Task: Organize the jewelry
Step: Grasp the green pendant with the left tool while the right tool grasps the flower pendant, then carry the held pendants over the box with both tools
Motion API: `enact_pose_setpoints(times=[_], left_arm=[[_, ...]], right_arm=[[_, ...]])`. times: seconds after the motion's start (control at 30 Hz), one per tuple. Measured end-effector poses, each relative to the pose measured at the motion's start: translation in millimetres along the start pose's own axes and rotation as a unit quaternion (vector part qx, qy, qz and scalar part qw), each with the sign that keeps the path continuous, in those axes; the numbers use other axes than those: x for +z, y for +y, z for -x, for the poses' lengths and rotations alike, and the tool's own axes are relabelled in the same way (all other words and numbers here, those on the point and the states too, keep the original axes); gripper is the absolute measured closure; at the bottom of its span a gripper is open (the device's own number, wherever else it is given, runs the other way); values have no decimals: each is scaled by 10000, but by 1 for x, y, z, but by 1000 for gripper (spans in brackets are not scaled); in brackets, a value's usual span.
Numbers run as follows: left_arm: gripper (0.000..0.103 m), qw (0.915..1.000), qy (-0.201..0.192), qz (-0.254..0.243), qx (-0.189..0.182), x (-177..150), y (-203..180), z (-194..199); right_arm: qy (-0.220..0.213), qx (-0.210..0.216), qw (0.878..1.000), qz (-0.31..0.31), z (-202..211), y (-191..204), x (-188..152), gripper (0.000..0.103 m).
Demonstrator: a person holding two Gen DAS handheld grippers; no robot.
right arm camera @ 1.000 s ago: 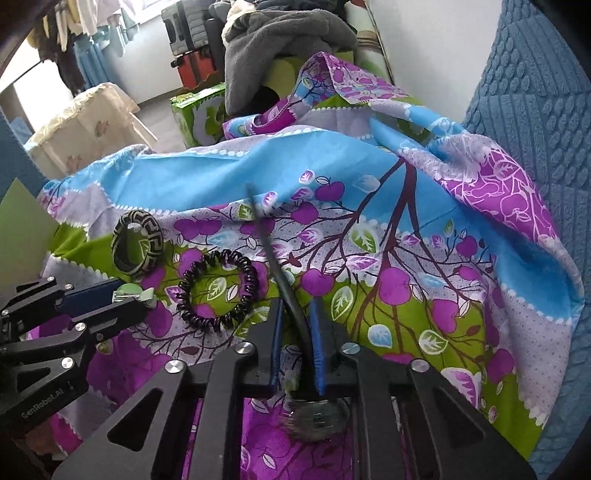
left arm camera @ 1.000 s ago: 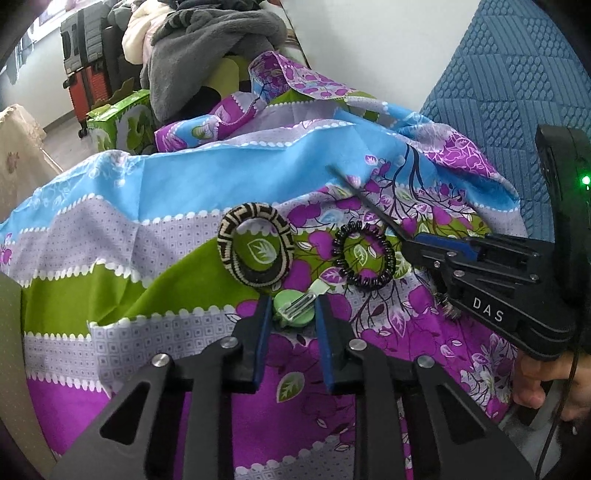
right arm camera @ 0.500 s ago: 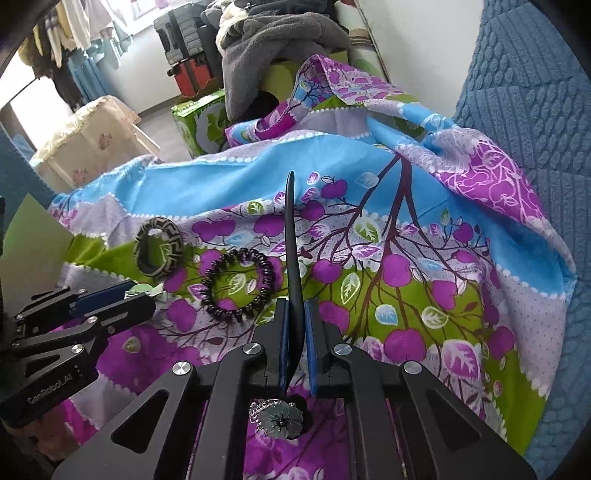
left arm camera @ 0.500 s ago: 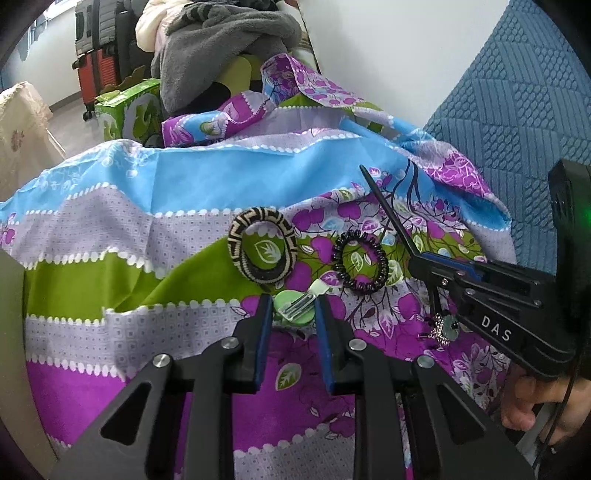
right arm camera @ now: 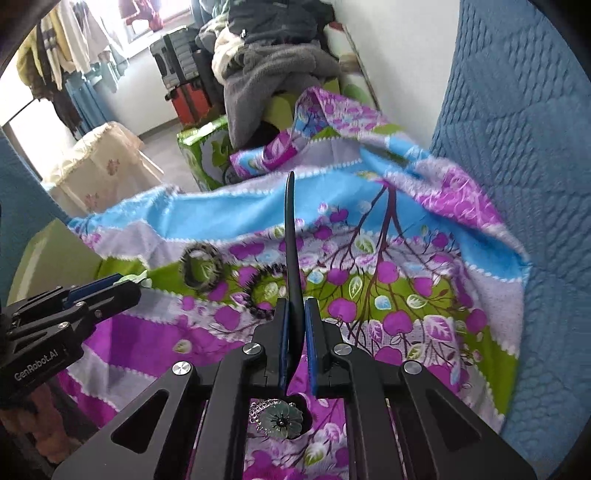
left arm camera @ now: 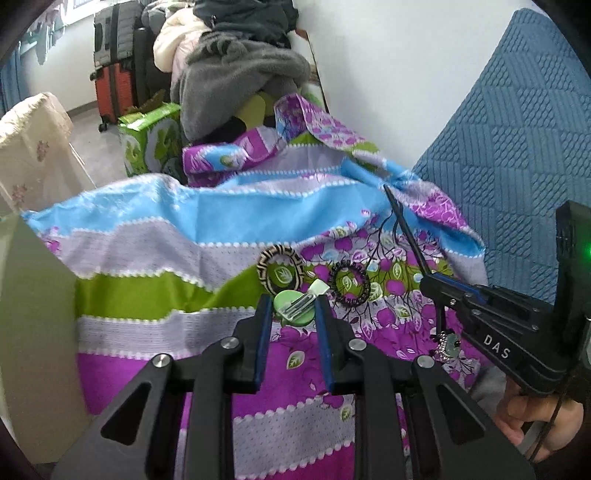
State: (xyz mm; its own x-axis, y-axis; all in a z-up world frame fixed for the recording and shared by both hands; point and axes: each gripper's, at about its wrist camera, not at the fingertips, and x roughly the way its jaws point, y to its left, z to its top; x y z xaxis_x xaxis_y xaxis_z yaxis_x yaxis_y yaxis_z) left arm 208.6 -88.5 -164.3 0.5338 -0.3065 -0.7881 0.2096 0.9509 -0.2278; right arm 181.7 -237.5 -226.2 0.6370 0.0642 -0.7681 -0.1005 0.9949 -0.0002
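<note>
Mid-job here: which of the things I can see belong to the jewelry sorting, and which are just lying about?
Job:
black hair stick with flower charm, clamped in right gripper
green hair clip, between left gripper fingers
patterned bangle
black coil hair tie

Lying about:
grey clothes
red suitcase
green box

You faced a white wall (left arm camera: 388,85) with a blue quilted headboard (left arm camera: 517,147) to your right. Grey clothes (left arm camera: 240,77) were heaped ahead, beside a red suitcase (left arm camera: 114,88) and a green box (left arm camera: 147,144). Daylight came through a window (right arm camera: 147,18) at far left, above a grey floor (right arm camera: 162,147).
</note>
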Motion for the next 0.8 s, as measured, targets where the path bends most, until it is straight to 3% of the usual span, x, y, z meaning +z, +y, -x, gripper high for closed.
enact_pose_setpoints(times=[0.3,0.8], left_arm=[[79,9984,-553,119,45,20,9,80],[79,9876,-1455,288,511,58,61,204]], right_arm=[[-538,63,9985,24,67,30,25,96],[-1222,480,9910,273,154,110,82,96]])
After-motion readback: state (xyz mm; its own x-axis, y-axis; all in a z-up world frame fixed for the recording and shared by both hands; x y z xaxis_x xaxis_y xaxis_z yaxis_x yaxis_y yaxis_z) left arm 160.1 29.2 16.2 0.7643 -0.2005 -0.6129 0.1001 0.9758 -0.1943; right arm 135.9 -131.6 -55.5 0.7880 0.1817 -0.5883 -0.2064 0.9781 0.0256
